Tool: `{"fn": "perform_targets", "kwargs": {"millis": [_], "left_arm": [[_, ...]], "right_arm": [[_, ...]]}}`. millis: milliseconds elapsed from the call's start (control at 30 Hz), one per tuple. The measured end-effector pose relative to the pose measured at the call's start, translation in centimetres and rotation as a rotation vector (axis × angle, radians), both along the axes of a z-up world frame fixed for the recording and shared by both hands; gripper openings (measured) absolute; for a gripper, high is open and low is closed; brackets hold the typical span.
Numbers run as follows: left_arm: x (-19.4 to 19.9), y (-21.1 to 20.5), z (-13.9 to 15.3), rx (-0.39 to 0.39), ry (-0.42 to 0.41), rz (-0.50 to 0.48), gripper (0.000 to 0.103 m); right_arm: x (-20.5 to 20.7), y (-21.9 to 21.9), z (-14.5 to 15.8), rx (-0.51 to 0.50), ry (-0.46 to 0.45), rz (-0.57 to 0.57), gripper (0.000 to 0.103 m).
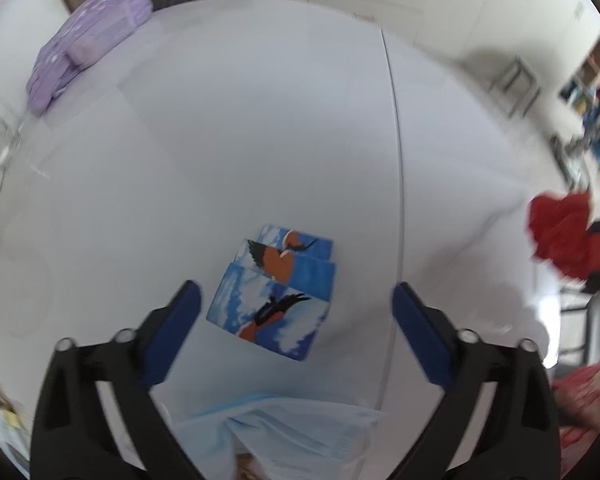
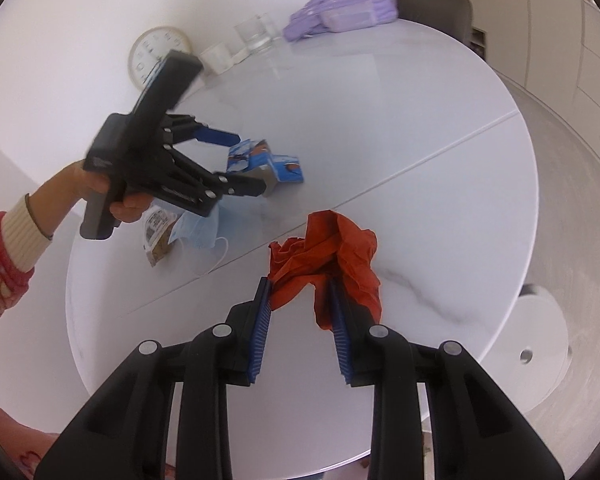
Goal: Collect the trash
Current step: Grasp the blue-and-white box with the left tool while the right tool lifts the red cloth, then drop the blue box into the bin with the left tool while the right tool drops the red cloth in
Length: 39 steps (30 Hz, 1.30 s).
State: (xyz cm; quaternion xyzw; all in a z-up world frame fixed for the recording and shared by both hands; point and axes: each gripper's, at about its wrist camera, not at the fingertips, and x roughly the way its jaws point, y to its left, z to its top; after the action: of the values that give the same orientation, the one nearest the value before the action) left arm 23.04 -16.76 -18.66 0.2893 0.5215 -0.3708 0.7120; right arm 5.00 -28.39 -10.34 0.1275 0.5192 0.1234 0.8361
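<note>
the crumpled red paper (image 2: 328, 256) hung pinched between the pads of the right gripper (image 2: 300, 304), lifted over the round white table (image 2: 440, 140); its folds were deep and its lower edge draped past the right pad; in the left wrist view it was only a blurred red patch (image 1: 560, 236) at the frame's edge; the flattened blue carton (image 1: 276, 292), printed with birds and clouds, lay on the table between the widely spread jaws of the left gripper (image 1: 296, 300), untouched by either pad; the pale blue face mask (image 1: 292, 428) was cut off at the bottom there, while the right wrist view showed it whole beside a small printed wrapper (image 2: 158, 236), partly hidden by the person's hand (image 2: 112, 196); only that view showed 1 clock (image 2: 156, 54) and the glasses (image 2: 256, 32); the purple pouch (image 2: 344, 4) appeared in both.
</note>
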Motion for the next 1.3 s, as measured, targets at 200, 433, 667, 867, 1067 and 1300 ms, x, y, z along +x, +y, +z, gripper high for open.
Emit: {"fn": "perform_targets", "kwargs": {"millis": [200,433,667,867,1067,1300], "left_arm": [[1.0,0.0,-0.4,-0.007,0.054,0.033,0.048],[-1.4,1.2,4.7,-0.108,-0.037,0.196,0.048],[-12.7,1.0,11.3,-0.240,-0.091,0.434,0.048],[-25.3,-0.9,12.5,-0.329,0.001,0.577,0.048],[-36.1,-3.4,10.4,-0.350,0.128,0.625,0.048],[-42.7,-7.6,7.9,-0.294,0.177,0.637,0.048]], "right_arm": [[-1.2,-0.5,0.1,0.017,0.002,-0.037,0.029],[-3.0,-1.8,1.5,0.022,-0.026,-0.048,0.029],[-7.7,-4.3,4.6,0.022,-0.064,-0.033,0.029],[-14.0,-6.7,7.6,-0.009,-0.085,0.017,0.029],[-20.7,-9.3,7.7,-0.006,-0.061,0.062,0.029],[-25.3,-11.6,6.2,0.005,-0.006,0.111,0.029]]}}
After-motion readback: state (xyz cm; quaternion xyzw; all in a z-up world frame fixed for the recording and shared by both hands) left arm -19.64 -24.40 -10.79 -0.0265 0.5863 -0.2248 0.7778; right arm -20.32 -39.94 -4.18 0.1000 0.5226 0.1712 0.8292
